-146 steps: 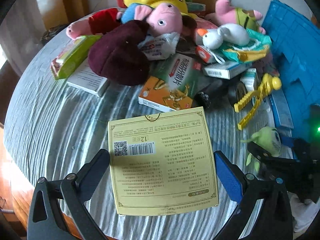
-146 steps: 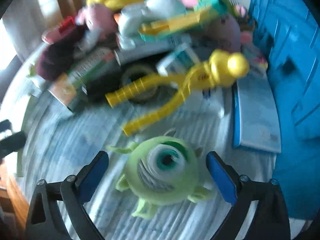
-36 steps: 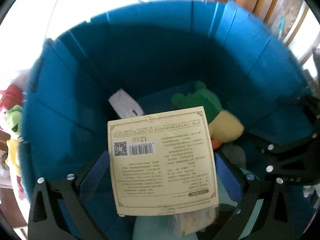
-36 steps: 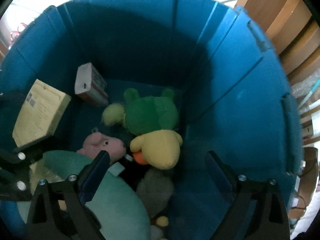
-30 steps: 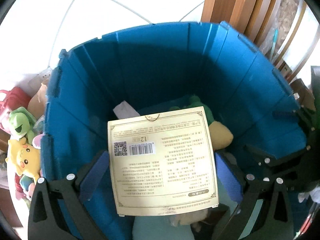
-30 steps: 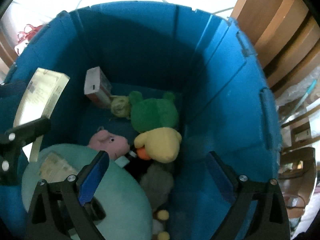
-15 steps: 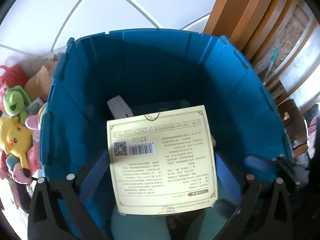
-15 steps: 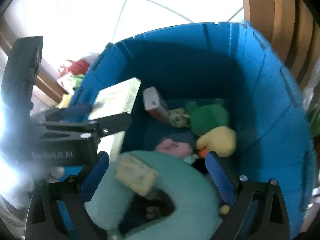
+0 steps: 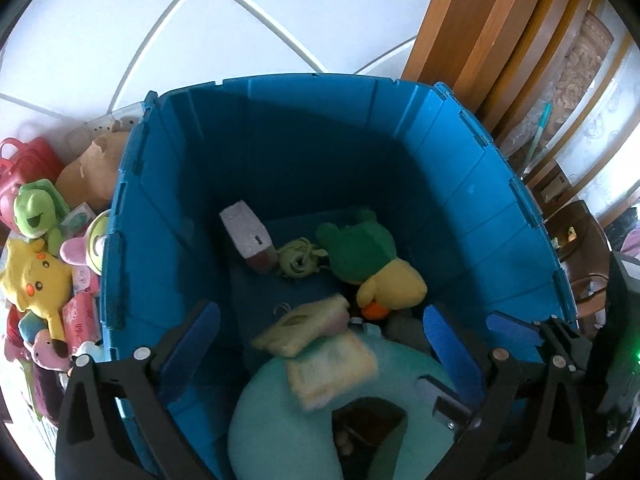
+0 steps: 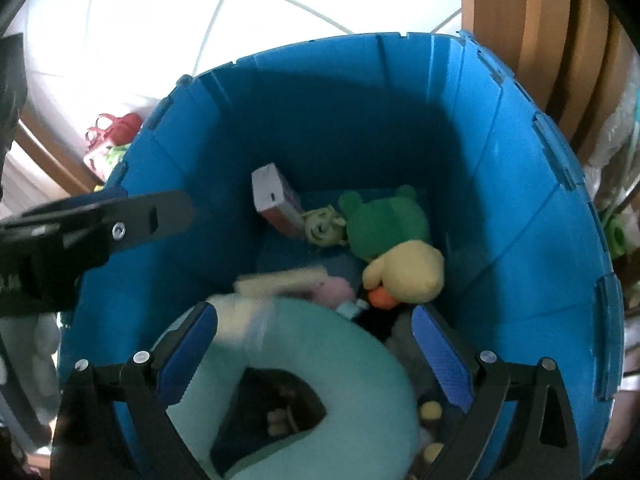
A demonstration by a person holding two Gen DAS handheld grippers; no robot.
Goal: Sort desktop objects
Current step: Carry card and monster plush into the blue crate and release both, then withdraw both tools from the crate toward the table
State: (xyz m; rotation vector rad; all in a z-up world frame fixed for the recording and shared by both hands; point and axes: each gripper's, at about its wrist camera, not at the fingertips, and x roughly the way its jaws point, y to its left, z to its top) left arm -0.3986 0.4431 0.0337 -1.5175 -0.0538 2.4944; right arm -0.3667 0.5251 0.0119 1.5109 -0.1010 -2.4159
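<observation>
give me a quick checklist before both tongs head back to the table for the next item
1. Left tongs empty: ok, open with nothing between the pads.
2. Right tongs empty: ok, open.
3. Flat yellow cardboard box inside the blue plastic bin: ok, though blurred, whether settled cannot tell.
4. Small green one-eyed plush in the bin: ok, beside the green and yellow duck plush.
5. Tongs clear of each other: cannot tell, they are close together over the bin.
6. Items left to sort: not ok, yellow plush toy and others lie outside.
</observation>
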